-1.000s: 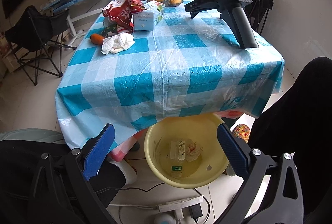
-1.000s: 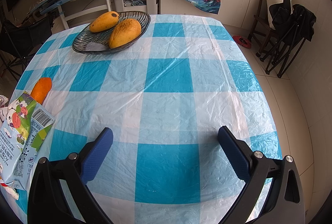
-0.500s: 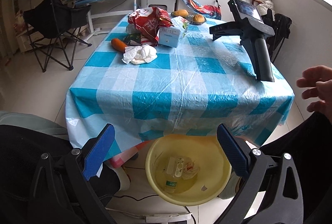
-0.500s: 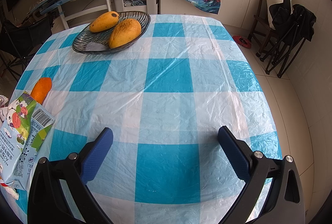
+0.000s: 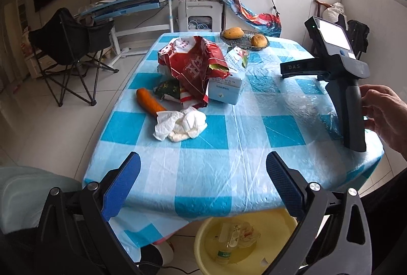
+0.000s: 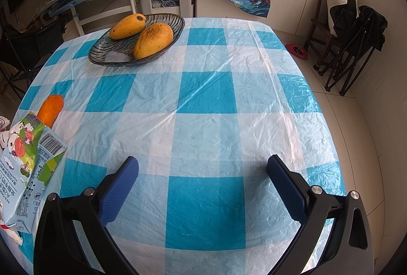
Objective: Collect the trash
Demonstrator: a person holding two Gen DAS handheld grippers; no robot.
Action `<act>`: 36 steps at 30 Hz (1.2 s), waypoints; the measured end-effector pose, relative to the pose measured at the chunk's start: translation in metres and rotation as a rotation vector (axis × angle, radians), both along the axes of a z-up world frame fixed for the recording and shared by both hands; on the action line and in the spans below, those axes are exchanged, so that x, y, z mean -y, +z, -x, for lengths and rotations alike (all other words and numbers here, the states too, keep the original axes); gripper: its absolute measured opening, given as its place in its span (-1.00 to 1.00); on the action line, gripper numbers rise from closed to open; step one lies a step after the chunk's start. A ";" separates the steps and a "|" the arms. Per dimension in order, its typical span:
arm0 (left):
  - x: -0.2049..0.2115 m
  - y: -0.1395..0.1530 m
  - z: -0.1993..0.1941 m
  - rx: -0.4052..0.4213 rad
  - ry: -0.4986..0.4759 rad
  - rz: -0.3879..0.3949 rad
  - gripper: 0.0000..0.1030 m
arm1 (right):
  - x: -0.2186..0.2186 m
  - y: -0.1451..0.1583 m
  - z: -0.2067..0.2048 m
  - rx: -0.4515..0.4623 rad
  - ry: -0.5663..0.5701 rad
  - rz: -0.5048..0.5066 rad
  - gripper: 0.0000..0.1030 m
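Observation:
On the blue checked table [image 5: 229, 180] lie a crumpled white tissue [image 5: 182, 123], a red snack bag [image 5: 195, 66], a pale blue carton [image 5: 223, 90], a green wrapper [image 5: 169, 89] and a printed milk pouch [image 6: 28, 163]. My left gripper [image 5: 202, 163] hovers open and empty over the table's near edge, well short of the tissue. My right gripper [image 6: 203, 163] stands open and empty on the table. A hand [image 5: 384, 117] touches its handle [image 5: 352, 109]. A yellow basin [image 5: 274, 224] under the table's edge holds a bottle [image 5: 226, 243] and scraps.
An orange carrot [image 5: 150, 101] lies left of the tissue. At the far end, a glass dish [image 6: 112, 51] carries two mangoes. A folding chair [image 5: 68, 45] and a desk stand left of the table. Cabinets and another folded chair [image 6: 356, 33] stand to the right.
The left gripper has risen and tilted up from the basin toward the tabletop. A hand has come in from the right and reached the right gripper's handle. The right wrist view is unchanged.

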State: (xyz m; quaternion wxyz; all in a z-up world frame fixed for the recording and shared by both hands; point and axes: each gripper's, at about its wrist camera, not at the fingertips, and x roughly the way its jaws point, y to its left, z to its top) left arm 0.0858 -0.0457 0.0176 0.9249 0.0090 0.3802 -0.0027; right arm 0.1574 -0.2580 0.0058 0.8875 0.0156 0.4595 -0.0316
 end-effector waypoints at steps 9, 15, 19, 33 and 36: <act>-0.006 -0.012 -0.047 -0.023 0.068 0.015 0.85 | 0.000 0.000 0.000 0.000 0.000 0.000 0.87; 0.002 -0.027 -0.072 -0.047 0.072 -0.046 0.85 | 0.000 0.000 0.000 -0.001 0.000 0.000 0.87; -0.002 -0.036 -0.081 -0.061 0.095 -0.008 0.85 | -0.001 0.000 0.001 -0.001 0.001 0.000 0.87; -0.007 -0.036 -0.085 -0.037 0.042 0.059 -0.40 | -0.003 0.002 0.005 -0.016 0.039 -0.002 0.87; -0.007 -0.035 -0.076 -0.036 0.011 0.114 -0.47 | -0.006 0.002 0.010 -0.028 0.075 -0.002 0.87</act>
